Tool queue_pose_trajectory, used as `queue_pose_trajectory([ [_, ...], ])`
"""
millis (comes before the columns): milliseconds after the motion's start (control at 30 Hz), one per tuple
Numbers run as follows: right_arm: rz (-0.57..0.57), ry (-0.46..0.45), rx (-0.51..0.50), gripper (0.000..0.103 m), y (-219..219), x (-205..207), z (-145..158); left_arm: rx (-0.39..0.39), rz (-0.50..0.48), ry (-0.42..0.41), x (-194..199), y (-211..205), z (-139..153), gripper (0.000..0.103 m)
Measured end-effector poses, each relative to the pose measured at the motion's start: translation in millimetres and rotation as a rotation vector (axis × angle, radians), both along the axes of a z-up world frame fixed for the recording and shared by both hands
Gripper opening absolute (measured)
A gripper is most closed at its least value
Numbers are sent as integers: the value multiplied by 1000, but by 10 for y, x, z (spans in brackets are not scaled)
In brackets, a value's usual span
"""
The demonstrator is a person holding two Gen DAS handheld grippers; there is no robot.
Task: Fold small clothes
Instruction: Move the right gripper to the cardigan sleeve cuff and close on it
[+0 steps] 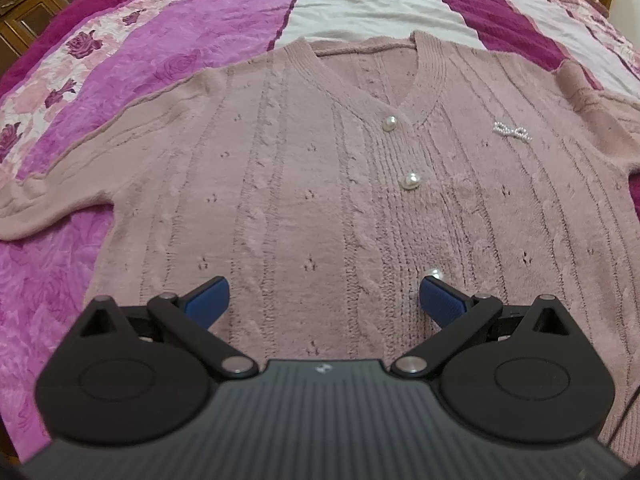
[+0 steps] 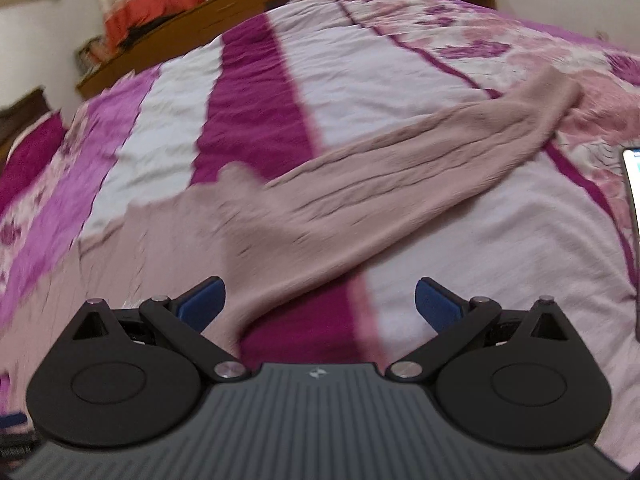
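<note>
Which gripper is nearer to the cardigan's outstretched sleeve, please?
Right. The right gripper points at the outstretched sleeve just ahead; the left gripper hovers over the cardigan's buttoned front.

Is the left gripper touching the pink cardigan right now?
Cannot tell. In the left wrist view the left gripper is open above the cardigan; no gap or contact shows plainly.

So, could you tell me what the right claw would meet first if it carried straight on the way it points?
Most likely the pink cardigan's outstretched sleeve, lying across the striped bedspread. The right claw is open and empty; the blurred picture leaves depth uncertain.
</note>
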State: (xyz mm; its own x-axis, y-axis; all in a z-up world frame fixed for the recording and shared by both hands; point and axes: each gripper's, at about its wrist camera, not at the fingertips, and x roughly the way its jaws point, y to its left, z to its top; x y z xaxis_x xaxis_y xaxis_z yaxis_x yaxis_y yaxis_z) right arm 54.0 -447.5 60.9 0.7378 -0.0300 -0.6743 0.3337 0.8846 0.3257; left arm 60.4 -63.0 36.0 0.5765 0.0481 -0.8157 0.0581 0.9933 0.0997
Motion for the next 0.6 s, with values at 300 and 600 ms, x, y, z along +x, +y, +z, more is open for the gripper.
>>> queue_pose_trajectory([
  [300,-121,-30,52,103,-731,186,-163,2,44,42,80,2,-97,103],
  [600,-196,-38,44,103,-1141,492,-356,-7,58,62,98,24,-167,103],
])
